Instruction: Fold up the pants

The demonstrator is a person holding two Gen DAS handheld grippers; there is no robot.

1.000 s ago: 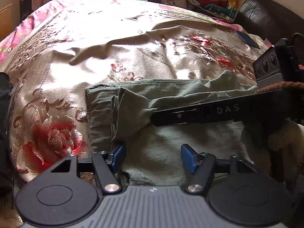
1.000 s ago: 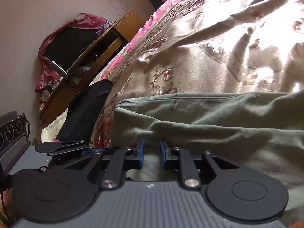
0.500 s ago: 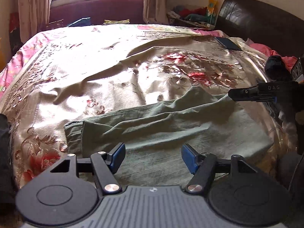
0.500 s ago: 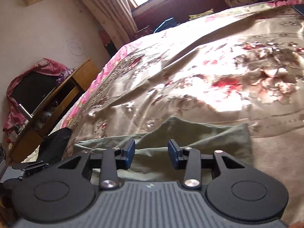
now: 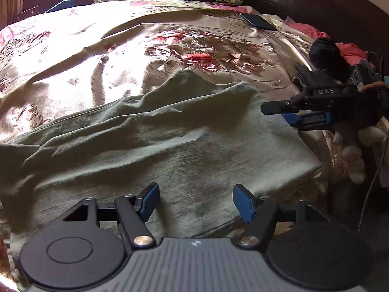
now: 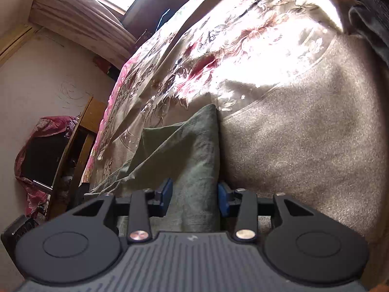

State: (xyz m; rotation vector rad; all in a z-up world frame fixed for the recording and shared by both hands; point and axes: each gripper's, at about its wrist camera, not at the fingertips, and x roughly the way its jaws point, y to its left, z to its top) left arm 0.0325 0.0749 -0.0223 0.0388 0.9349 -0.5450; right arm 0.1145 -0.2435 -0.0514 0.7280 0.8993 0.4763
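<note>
Two grippers are mine, one in each hand, and both stand over the same olive-green cotton pants (image 5: 150, 150) spread flat on the shiny beige bedspread with red embroidered flowers (image 5: 206, 48).

From my left wrist, the pants fill the near half of the view, running from the far left edge across to a folded edge at the right, close to the side of the bed. My left gripper (image 5: 195, 203) hangs above the near part of the cloth, its blue pads (image 5: 148, 200) spread wide. The cloth lies under and beyond the pads, not between them, and I cannot see either pad pressing on it. That gripper is released and holds nothing.

My right gripper (image 5: 276, 113) shows at the right of that view, lying sideways just past the right edge of the pants, with my fingers (image 5: 350, 150) wrapped on its handle below.

From my right wrist, the same gripper (image 6: 194, 198) looks along a narrow end of the pants (image 6: 192, 150), which runs straight away from it toward a corner further up the bedspread (image 6: 304, 133). The cloth lies in the gap between the two blue pads (image 6: 165, 197), which stand partly apart. The right-hand pad sits at the cloth's edge; whether it touches I cannot tell. I see no pinch, so this gripper too is let go.
</note>
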